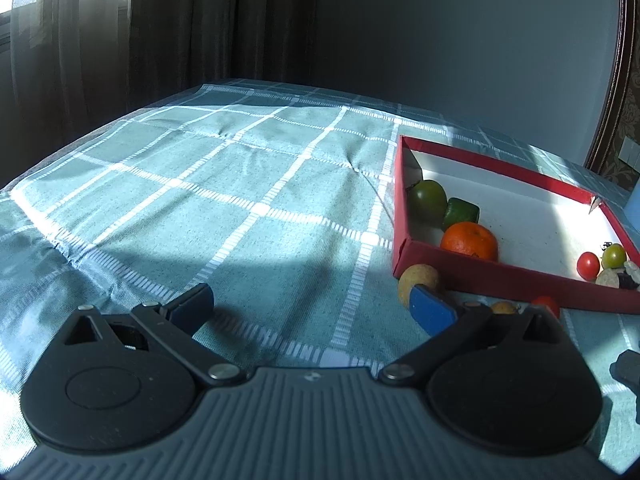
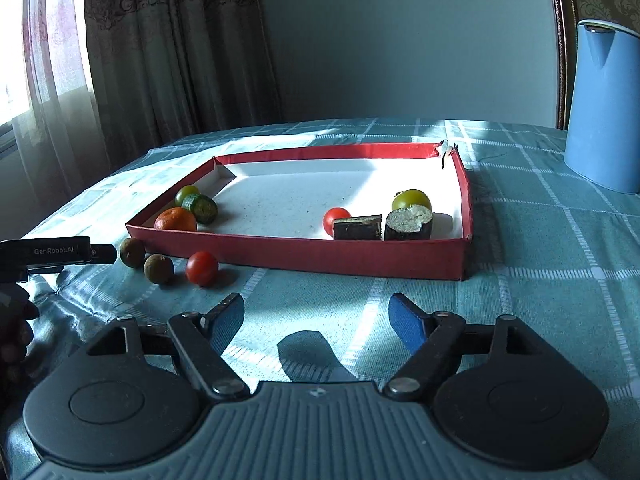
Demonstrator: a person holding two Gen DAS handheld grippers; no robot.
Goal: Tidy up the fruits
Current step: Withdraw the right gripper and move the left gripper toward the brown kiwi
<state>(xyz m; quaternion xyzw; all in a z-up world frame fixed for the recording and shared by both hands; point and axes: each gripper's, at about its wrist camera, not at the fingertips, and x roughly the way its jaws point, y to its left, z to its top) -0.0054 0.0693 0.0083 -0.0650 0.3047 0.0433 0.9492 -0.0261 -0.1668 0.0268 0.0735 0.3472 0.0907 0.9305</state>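
Observation:
A red tray (image 2: 360, 259) with a white floor holds an orange (image 2: 175, 219), a green tomato (image 2: 186, 194) and a cucumber piece (image 2: 200, 208) at its left end. A red tomato (image 2: 336, 218), another green tomato (image 2: 411, 200) and two dark cut pieces (image 2: 408, 224) lie at its right end. In front of the tray, on the cloth, lie two brown round fruits (image 2: 132, 252) and a red tomato (image 2: 201, 268). My right gripper (image 2: 316, 316) is open and empty, short of the tray. My left gripper (image 1: 312, 304) is open and empty, its right finger beside a brown fruit (image 1: 419, 280).
A teal checked cloth (image 1: 240, 184) covers the table, whose edge drops off at the left and far side. A blue jug (image 2: 604, 108) stands at the back right beyond the tray. Curtains (image 2: 160, 60) and a window hang behind.

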